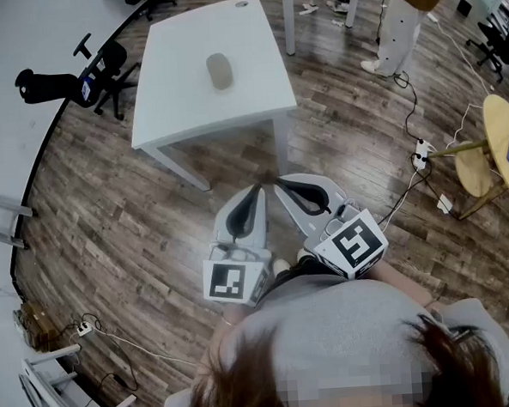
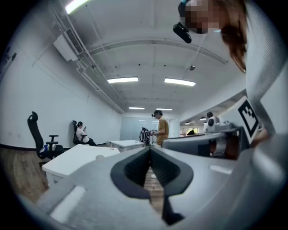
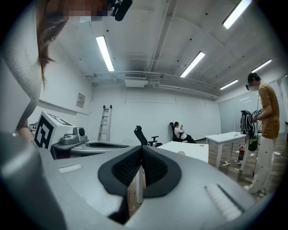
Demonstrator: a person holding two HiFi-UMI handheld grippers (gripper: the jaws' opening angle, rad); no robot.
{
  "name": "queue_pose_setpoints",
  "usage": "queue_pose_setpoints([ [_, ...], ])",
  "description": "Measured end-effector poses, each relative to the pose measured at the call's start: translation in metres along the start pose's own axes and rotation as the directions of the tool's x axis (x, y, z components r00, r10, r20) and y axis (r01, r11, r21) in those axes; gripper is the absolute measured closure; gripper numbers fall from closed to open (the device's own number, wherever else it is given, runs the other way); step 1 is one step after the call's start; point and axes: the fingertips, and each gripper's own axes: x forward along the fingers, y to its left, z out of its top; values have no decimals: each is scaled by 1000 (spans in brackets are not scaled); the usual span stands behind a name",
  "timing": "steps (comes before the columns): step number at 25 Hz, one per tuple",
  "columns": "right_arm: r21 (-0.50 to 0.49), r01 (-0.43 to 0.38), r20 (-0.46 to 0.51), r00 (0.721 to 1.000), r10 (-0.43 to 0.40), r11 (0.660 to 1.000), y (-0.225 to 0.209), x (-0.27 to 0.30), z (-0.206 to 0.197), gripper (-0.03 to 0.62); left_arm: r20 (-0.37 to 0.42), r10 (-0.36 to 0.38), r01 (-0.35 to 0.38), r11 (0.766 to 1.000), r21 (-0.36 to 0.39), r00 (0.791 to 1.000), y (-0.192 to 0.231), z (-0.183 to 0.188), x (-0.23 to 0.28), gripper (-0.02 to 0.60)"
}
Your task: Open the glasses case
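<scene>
At the left edge of the head view a black office chair [image 1: 100,68] stands on a floor [image 1: 127,223] of grey-brown wood-grain planks. Beside it is a white table [image 1: 180,108], a smooth matte rectangle with rounded corners on slim legs. The glasses case [image 1: 219,71] lies near the middle of that table, a small rounded oval in dull beige; whether its shell is hard or soft cannot be told. It is closed and untouched.

Below the table, well apart from the case, the left gripper [image 1: 256,190] and the right gripper [image 1: 279,181] are held level and side by side over the floor, their tips near each other. Both sets of jaws are pressed together with nothing between them. Each is a grey moulded shell lined with black ribbed pads [image 2: 135,168], and each carries a white cube [image 1: 353,242] printed with black squares.

The task is judged not yet begun; the step in hand is the approach. It would be done well if both grippers were brought over the table and spread before contact. The base should be pinned by 1 gripper, and the lid lifted by the other at the seam on the side away from the hinge. A smooth, rounded shell may slip or skate across the slick top.

At the right a person [image 1: 396,22] stands near a round wooden table [image 1: 502,140].
</scene>
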Motion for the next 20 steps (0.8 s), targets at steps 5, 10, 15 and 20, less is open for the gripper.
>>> queue_pose_setpoints([
  [5, 3, 10, -9, 1000, -10, 1000, 1, -2, 0, 589, 4, 0, 0, 1000, -28, 1000, 0, 3, -1, 580],
  [10, 2, 11, -17, 1000, -11, 1000, 0, -1, -2, 589, 4, -9, 9, 1000, -15, 1000, -1, 1, 2, 579],
  [15, 12, 11, 4, 1000, -11, 1000, -1, -2, 0, 589, 0, -7, 7, 1000, -23, 1000, 0, 0, 2, 580],
  [20, -3, 33, -1, 999, -33, 999, -6, -5, 0, 589, -2, 3, -3, 999, -36, 1000, -1, 0, 5, 580],
])
